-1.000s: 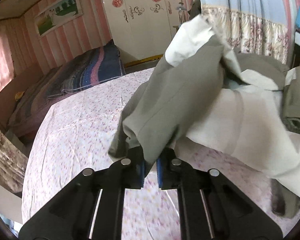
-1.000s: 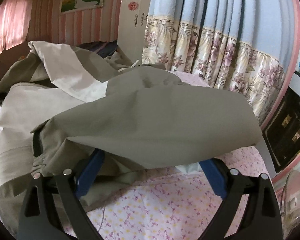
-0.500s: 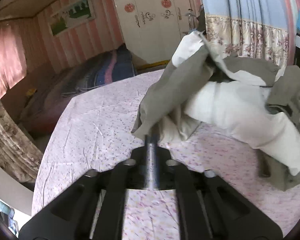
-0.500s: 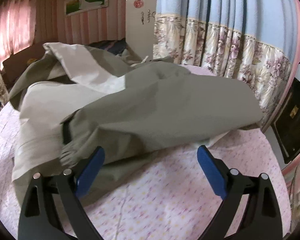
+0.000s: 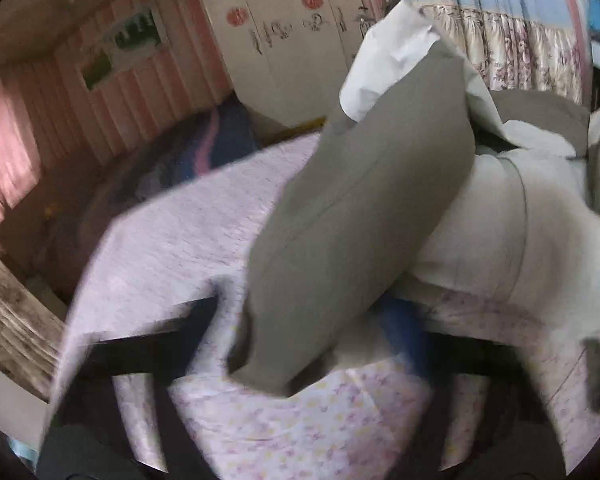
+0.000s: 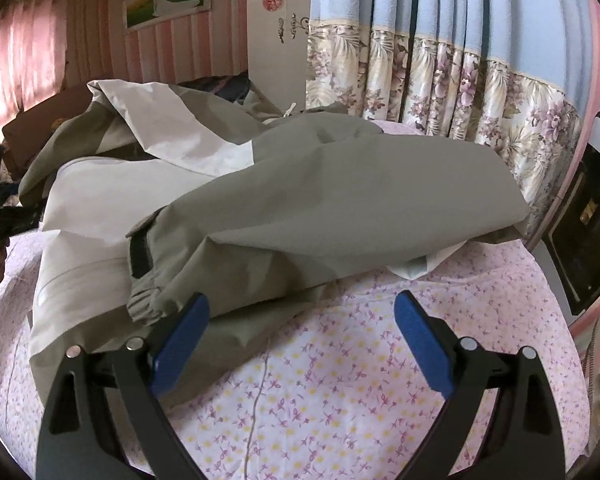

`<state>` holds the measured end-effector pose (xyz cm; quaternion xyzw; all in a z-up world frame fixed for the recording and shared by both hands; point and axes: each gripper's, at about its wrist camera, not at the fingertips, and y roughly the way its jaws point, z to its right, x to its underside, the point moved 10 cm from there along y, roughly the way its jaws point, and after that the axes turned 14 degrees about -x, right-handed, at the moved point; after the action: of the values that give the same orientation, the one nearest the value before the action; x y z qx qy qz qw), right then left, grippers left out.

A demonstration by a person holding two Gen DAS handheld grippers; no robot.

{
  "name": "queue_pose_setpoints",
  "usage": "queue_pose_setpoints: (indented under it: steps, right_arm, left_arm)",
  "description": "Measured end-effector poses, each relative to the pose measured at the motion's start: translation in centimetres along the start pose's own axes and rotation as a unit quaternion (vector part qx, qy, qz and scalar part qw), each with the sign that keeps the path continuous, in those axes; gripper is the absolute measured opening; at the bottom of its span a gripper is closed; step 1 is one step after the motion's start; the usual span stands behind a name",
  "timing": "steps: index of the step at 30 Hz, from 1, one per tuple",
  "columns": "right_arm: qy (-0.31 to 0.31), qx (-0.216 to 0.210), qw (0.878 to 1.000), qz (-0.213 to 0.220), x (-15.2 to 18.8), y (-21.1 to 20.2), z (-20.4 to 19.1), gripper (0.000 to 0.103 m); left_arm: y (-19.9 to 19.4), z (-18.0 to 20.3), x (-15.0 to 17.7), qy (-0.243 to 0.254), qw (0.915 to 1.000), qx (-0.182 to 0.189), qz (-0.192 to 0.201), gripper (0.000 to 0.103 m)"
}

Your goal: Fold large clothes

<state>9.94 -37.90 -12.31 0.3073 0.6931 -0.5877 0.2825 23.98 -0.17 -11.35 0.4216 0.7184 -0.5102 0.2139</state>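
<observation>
The left gripper [image 5: 312,344], closing loosely around the jacket [image 5: 360,220] sleeve at lower centre, likely regrips for folding, while the right gripper [image 6: 300,344] waits wide open.

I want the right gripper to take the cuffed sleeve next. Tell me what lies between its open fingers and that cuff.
Nothing visible does. The right gripper is open over bare floral bedsheet, and the jacket's elastic cuff lies just ahead of its left finger, with no other item between.
</observation>
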Motion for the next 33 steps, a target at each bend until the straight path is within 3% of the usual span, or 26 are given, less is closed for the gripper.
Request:
queue_pose_setpoints:
  steps: [1,4,9,17,23,30,33]
  right_arm:
    - [0.000,0.001,1.000,0.000,0.0,0.0,0.0,0.094]
    - [0.000,0.008,1.000,-0.002,-0.2,0.3,0.0,0.094]
    - [0.000,0.021,1.000,-0.002,-0.4,0.5,0.3,0.094]
    - [-0.015,0.044,0.999,0.005,-1.0,-0.1,1.1,0.094]
    - [0.001,-0.001,1.000,-0.009,0.3,-1.2,0.0,0.094]
    - [0.046,-0.107,0.992,-0.046,4.3,-1.8,-4.1,0.094]
    - [0.014,-0.090,0.993,-0.078,5.5,0.1,-5.2,0.093]
  left_arm:
    - [0.4,-0.1,0.1,-0.008,0.9999,-0.005,-0.010,0.018]
    - [0.6,-0.4,0.2,-0.033,0.9994,-0.005,-0.011,0.006]
    - [-0.7,-0.4,0.4,-0.042,0.9990,-0.001,-0.016,0.004]
    - [-7.1,-0.5,1.8,-0.068,0.9973,0.015,-0.022,0.003]
    - [-13.2,-1.9,4.4,-0.092,0.9948,0.024,-0.037,0.003]
    - [-14.9,-1.2,7.6,-0.097,0.9933,0.026,-0.058,0.004]
    - [-14.7,-1.1,7.8,-0.100,0.9928,0.028,-0.059,0.004]
